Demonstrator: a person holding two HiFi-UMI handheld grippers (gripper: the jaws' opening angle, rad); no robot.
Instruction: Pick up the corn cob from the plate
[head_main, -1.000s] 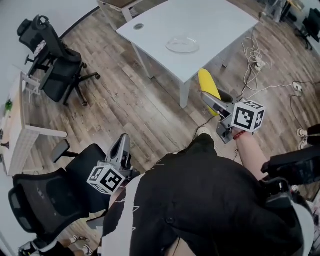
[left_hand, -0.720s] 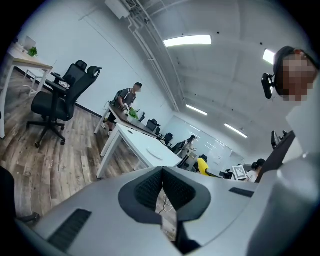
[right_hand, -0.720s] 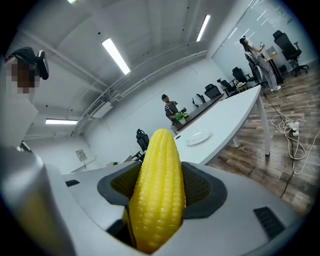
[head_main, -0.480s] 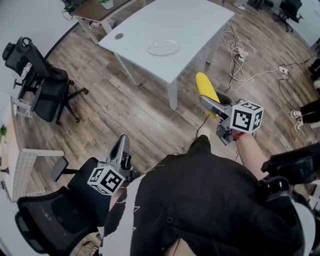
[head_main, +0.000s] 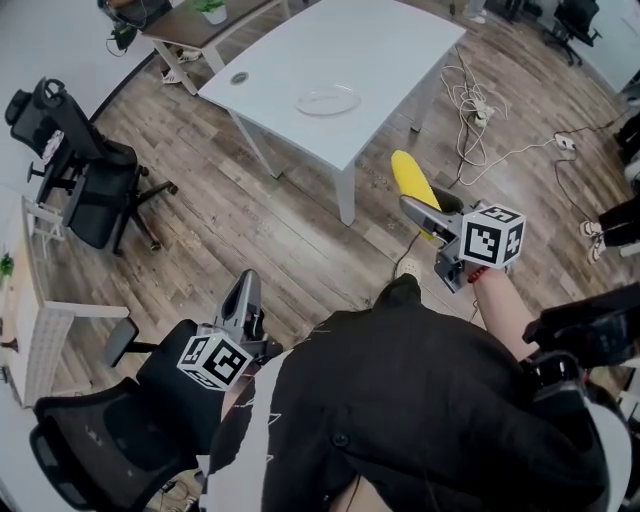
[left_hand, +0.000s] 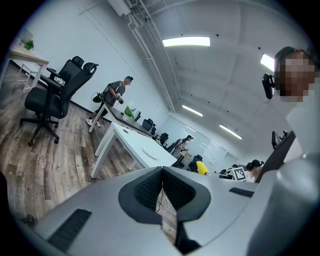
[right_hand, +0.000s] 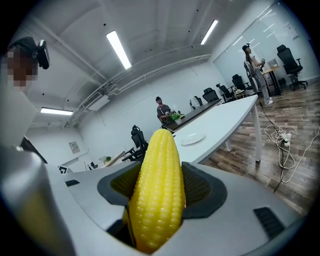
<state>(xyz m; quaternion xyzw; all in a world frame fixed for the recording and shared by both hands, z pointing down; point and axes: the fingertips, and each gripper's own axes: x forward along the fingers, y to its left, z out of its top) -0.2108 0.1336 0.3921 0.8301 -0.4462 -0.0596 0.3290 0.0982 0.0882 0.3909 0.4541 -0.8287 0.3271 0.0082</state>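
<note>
My right gripper (head_main: 418, 205) is shut on a yellow corn cob (head_main: 412, 178), held in the air over the wooden floor, well short of the white table (head_main: 390, 60). In the right gripper view the corn cob (right_hand: 157, 187) stands between the two jaws of that gripper (right_hand: 159, 187), tip pointing forward. A clear glass plate (head_main: 327, 99) lies bare on the table; the same plate (right_hand: 192, 139) shows far off in the right gripper view. My left gripper (head_main: 242, 290) hangs low at my left side; in its own view my left gripper (left_hand: 162, 192) is shut with nothing between the jaws.
Black office chairs (head_main: 85, 175) stand left of the table, and another chair (head_main: 110, 420) is close by my left side. Cables (head_main: 480, 120) trail over the floor right of the table. A wooden desk (head_main: 190, 25) stands behind. People (left_hand: 114, 97) are at the far desks.
The view has shifted slightly, so the table and plate sit a little lower and nearer than before. The right gripper still holds the corn; both grippers keep their places in view.
</note>
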